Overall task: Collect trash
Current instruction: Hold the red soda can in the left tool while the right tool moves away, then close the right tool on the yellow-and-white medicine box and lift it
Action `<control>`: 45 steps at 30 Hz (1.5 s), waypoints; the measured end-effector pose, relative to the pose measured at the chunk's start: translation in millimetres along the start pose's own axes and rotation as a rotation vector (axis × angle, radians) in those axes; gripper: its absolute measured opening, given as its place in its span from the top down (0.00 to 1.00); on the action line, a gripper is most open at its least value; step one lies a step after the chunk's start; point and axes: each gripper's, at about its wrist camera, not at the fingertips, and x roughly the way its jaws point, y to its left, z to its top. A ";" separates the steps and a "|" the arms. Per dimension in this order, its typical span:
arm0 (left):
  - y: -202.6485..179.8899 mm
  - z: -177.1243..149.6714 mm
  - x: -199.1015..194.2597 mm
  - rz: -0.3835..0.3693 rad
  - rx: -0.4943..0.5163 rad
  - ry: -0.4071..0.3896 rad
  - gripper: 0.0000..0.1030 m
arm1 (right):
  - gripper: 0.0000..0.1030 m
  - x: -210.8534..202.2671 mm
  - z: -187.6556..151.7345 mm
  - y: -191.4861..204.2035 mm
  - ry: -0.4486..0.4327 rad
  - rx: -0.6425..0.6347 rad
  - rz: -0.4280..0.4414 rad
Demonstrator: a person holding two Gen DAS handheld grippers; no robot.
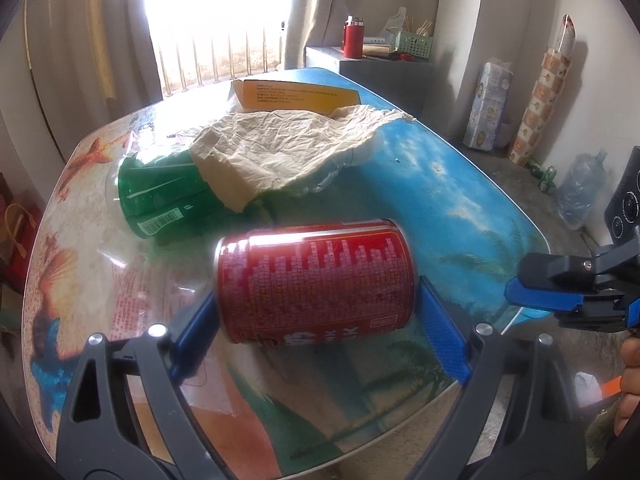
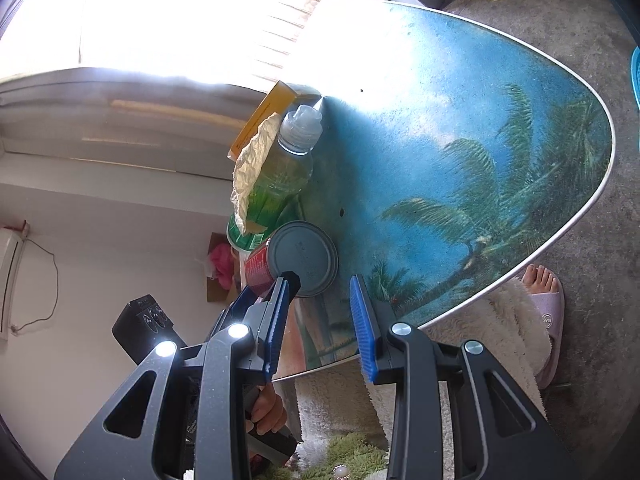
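Observation:
A red drink can lies sideways between the blue fingers of my left gripper, whose pads press on its two ends. In the right wrist view the can's grey end faces the camera. Behind it a green plastic bottle lies on the table, half covered by a crumpled paper sheet, with a yellow carton further back. My right gripper hangs over the table's near edge, open and empty, just right of the can. It also shows at the right edge of the left wrist view.
The table has a glossy beach print with palm trees. A person's foot in a pink slipper and a fluffy white garment are beside its edge. Tissue packs, a water jug and a grey counter with a red flask stand beyond.

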 end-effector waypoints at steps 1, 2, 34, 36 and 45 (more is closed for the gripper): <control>-0.9 0.3 -0.7 -0.007 0.008 0.003 0.15 | 0.69 -0.9 0.1 0.0 -0.001 -0.001 -0.002; -0.8 -0.3 -1.9 -0.015 0.017 0.005 0.15 | 0.69 -1.7 0.0 -0.4 -0.002 -0.001 -0.004; -0.6 -9.4 -4.8 -0.067 0.071 0.037 0.15 | 0.50 18.6 57.3 44.6 -0.029 -0.096 -0.045; 1.6 -13.2 -5.9 -0.070 0.068 0.037 0.15 | 0.49 23.7 75.5 58.0 -0.037 -0.106 -0.024; 8.4 -19.2 -10.2 -0.083 0.064 0.031 0.16 | 0.45 83.9 164.9 63.0 0.009 0.042 0.010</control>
